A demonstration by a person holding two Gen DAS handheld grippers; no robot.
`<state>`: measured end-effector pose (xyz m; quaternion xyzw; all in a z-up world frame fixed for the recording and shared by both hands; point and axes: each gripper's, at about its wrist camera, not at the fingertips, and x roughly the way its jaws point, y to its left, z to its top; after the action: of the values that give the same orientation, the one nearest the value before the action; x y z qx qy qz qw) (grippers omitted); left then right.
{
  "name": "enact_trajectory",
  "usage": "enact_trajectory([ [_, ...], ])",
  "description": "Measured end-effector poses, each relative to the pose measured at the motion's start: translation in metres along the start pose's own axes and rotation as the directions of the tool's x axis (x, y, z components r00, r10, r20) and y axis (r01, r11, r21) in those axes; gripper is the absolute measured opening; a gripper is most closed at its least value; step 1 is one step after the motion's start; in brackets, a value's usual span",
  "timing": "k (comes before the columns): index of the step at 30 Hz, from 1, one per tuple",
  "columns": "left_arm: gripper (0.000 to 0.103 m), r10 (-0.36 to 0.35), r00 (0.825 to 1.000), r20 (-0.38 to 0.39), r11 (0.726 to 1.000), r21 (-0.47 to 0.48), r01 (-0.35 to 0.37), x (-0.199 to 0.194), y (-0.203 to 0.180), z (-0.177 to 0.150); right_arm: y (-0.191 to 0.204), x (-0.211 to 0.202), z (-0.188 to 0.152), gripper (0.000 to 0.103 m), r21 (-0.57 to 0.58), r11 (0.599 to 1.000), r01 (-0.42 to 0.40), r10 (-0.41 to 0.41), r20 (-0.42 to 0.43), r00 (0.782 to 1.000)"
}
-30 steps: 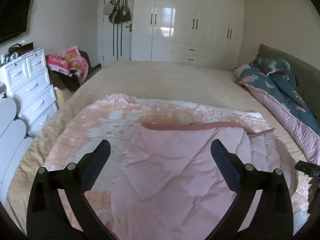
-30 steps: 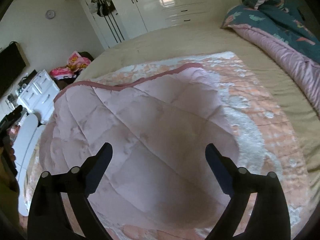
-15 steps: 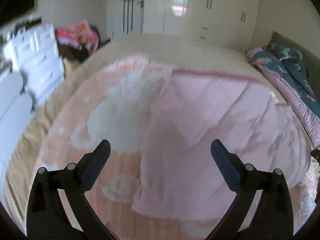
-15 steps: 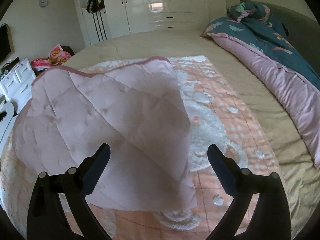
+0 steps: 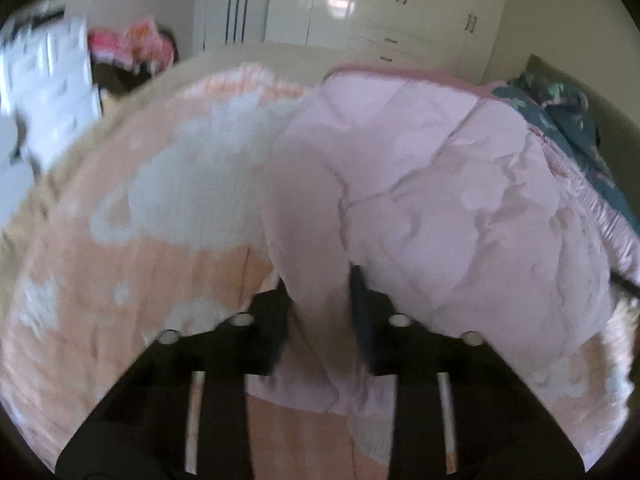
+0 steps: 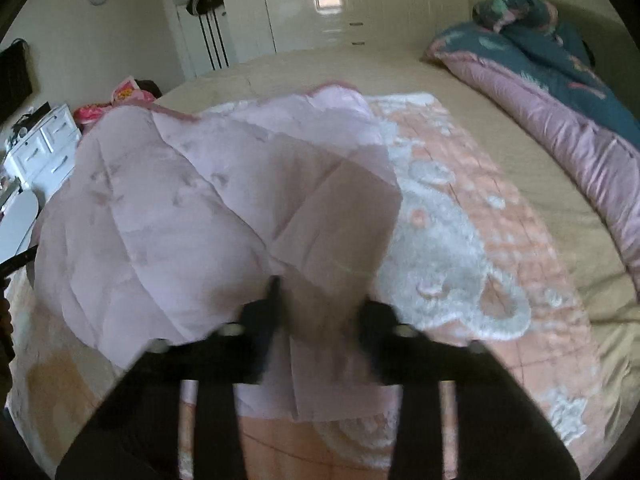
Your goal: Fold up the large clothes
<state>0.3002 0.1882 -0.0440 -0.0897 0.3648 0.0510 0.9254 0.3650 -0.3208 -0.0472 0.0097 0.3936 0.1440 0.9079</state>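
moved: both tools were wide over the quilt before; jaws have just been closing, fabric now bunched between them
left tool point(image 5: 320, 300): clamped on a fold of the pink quilt point(image 5: 460, 208)
right tool point(image 6: 320, 304): clamped on the quilt point(image 6: 160, 216) too
quilt: plain pink side up, spreads ahead of both tools, lies on the peach blanket point(image 6: 460, 200)
bed point(image 6: 304, 68): under the blanket, runs on beyond it
duvet point(image 6: 560, 92): far right of right tool
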Motion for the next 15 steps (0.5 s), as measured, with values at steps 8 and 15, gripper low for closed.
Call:
enact_trajectory([
  [8, 0.013, 0.032, 0.999, 0.003, 0.998, -0.053, -0.032, 0.014, -0.005, 0.059, -0.018, 0.013, 0.059, 0.012, 0.114, 0.993, 0.015, -0.017, 0.020, 1.000],
  [15, 0.013, 0.064, 0.997, -0.051, 0.996, -0.062, -0.068, 0.040, -0.005, 0.055, -0.020, 0.054, 0.053, 0.012, 0.124, 0.989, 0.075, -0.067, -0.068, 0.995],
])
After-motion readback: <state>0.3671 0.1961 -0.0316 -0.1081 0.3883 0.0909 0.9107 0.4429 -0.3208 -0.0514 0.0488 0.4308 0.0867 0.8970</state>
